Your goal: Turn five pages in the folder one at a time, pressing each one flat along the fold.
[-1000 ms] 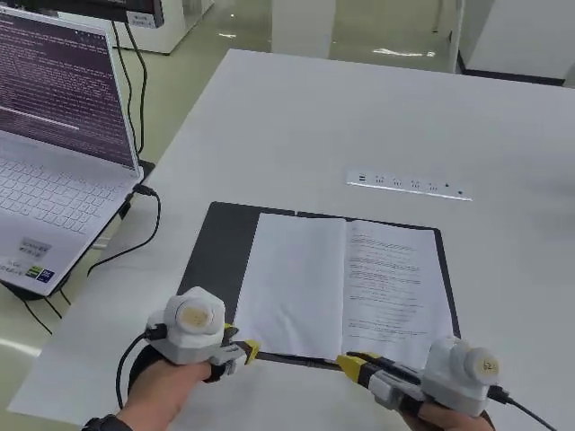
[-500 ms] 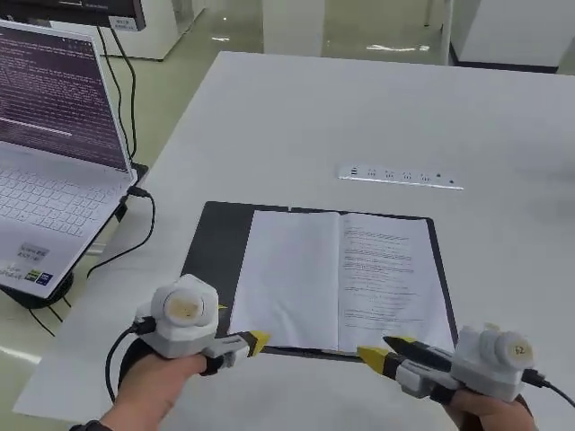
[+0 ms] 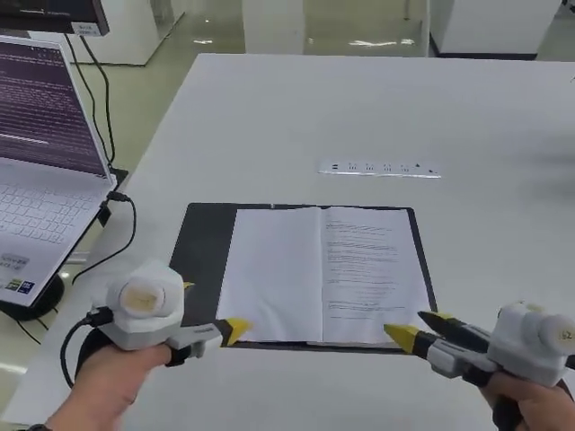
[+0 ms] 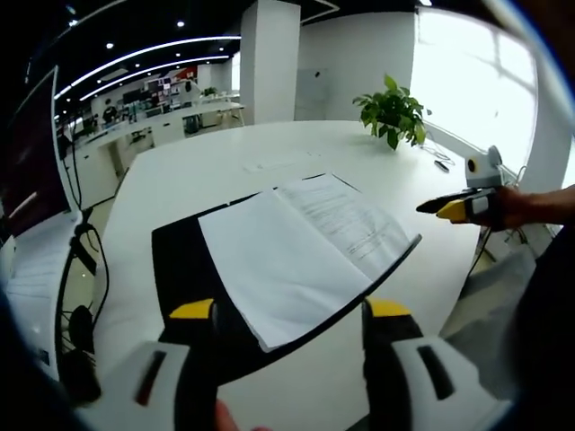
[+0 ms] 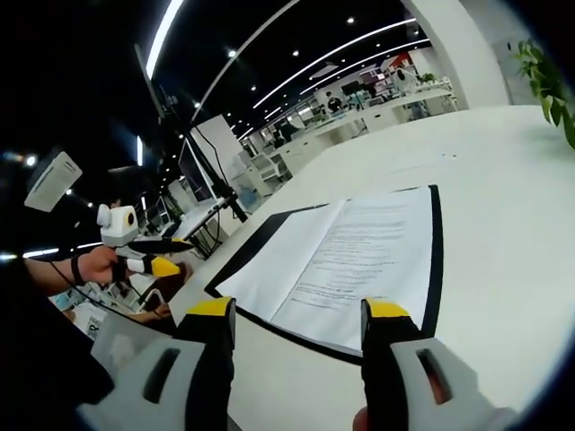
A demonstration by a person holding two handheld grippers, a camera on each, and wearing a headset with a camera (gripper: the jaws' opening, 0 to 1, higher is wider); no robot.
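1. The folder (image 3: 202, 242) lies open and flat on the white counter (image 3: 359, 99), in the middle of the head view.
2. A blank page (image 3: 269, 274) lies on the left side and a printed page (image 3: 373, 269) lies on the right. They meet at the fold (image 3: 322, 269).
3. The left page shows a blank back, so we think at least one page has been turned. We cannot tell how many of the five are done.
4. No page is lifted and nothing is pressing on the fold. We think we are in between turns, with more pages to go.
5. The left gripper (image 4: 289, 310) sits at the lower left of the head view, by the bottom edge of the folder. Its fingers are spread wide. In the left gripper view, the near corner of the blank page shows between them, but they are not pinching it.
6. The right gripper (image 5: 299, 308) sits at the lower right of the head view and points left, toward the bottom corner of the printed page. Its fingers are spread too and hold nothing.
7. We cannot tell if either gripper touches the paper.
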